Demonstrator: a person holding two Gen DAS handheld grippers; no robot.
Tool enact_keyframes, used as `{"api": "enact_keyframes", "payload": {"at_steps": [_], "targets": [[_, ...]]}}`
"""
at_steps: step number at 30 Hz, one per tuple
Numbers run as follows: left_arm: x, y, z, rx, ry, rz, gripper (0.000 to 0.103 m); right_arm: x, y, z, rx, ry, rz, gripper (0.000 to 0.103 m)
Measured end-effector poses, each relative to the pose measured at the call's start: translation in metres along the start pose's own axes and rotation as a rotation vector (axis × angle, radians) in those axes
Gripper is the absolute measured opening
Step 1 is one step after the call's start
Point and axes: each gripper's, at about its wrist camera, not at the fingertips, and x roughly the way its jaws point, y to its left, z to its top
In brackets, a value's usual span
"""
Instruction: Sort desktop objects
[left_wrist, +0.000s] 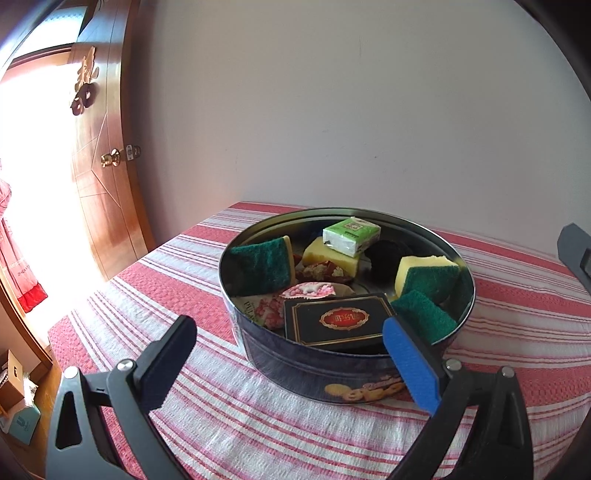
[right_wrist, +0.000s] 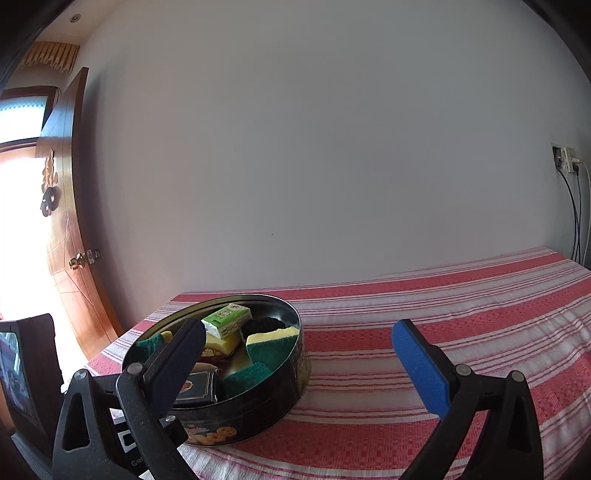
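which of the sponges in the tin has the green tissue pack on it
The all-yellow sponge mid-tin, under the tissue pack; the others show green scouring faces.

Black box (left_wrist: 338, 320) label too blurred to read, tin (left_wrist: 295, 365) lettering partly behind blue pad

Blk grippers (left_wrist: 290, 345), blue pads (left_wrist: 412, 363), silver screws.

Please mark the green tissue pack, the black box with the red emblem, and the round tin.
green tissue pack (left_wrist: 351, 235), left wrist view, on its top face.
black box (left_wrist: 341, 319), left wrist view, on the lid's red emblem.
round tin (left_wrist: 314, 373), left wrist view, on its near outer wall.
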Motion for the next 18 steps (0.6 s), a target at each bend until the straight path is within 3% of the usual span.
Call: {"api": "enact_keyframes", "payload": {"at_steps": [6, 18], "targets": [[-0.015, 0.002, 0.002, 0.032, -0.013, 0.047, 0.102, -0.015, 0.010, 0.000, -0.045, 0.022, -0.022, 0.103], [-0.051, 0.025, 0.000, 0.007, -0.035, 0.048, 0.102, -0.038, 0.021, 0.000, -0.052, 0.066, -0.023, 0.103]]}}
